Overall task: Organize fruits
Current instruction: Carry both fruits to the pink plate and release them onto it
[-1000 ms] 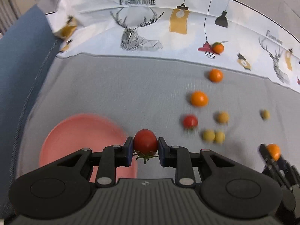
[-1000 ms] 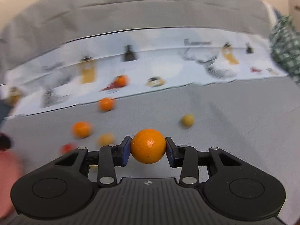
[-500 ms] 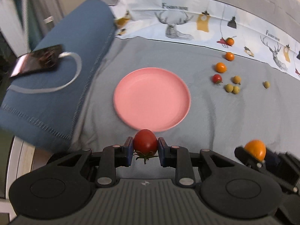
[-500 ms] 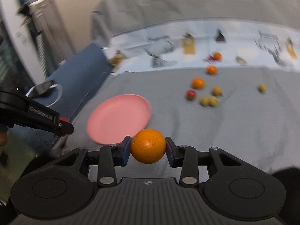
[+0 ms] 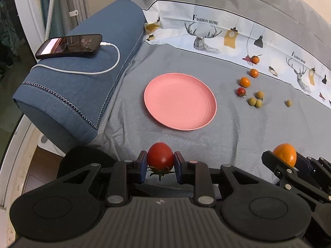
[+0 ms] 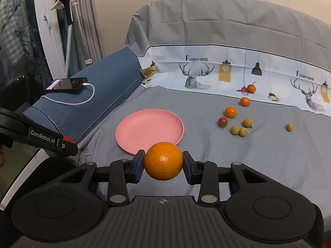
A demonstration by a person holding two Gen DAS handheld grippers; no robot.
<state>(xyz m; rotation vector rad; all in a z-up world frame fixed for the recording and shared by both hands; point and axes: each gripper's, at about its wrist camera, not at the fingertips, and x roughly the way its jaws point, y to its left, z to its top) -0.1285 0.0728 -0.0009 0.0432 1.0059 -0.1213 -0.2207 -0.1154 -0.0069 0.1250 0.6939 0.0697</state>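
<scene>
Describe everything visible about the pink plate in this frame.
The pink plate is round and shallow, with a low raised rim and a smooth matte surface that looks like plastic. It lies flat and upright on the grey bedcover, and nothing is in it. A folded blue blanket lies to its left and scattered small fruits to its right, none touching it. In the right wrist view, the orange held in the right hand-held gripper overlaps its near rim; contact cannot be told.
</scene>
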